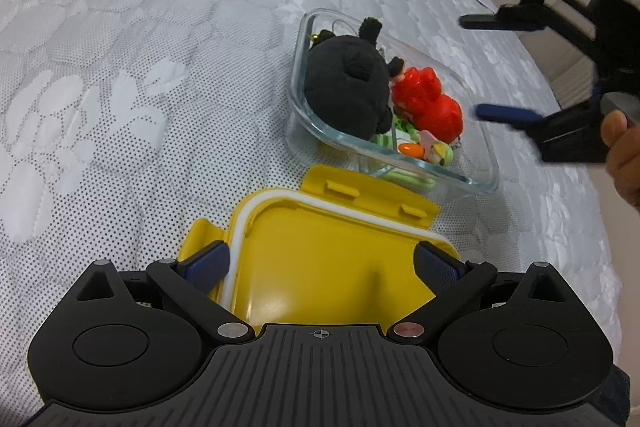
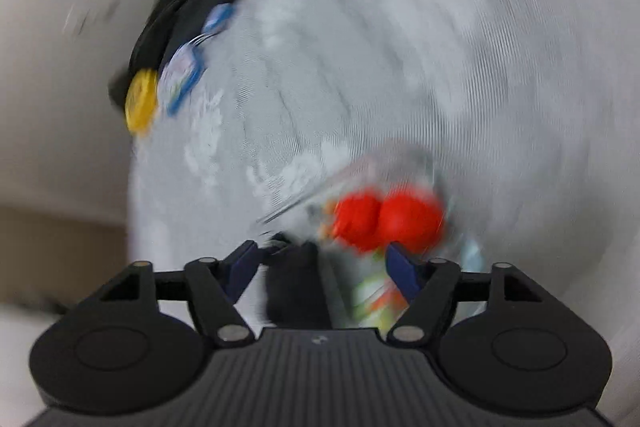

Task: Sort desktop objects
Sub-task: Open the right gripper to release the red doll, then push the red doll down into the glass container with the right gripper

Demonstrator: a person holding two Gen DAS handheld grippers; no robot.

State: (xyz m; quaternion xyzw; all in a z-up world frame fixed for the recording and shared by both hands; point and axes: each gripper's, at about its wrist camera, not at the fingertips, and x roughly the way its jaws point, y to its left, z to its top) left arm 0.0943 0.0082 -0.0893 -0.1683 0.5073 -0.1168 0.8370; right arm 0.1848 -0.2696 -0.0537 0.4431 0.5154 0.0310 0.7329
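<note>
Left gripper (image 1: 320, 259) grips the yellow lid (image 1: 320, 247) at its near edge, jaws clamped on both sides, just near of the glass box (image 1: 476, 143). Box is already full: black plush (image 1: 348, 83), red toy (image 1: 428, 99). Right gripper (image 1: 476, 67) hangs empty and spread at the box's right. I reckon the lid goes far-right onto the box, long axis running near-right to far-left.
</note>
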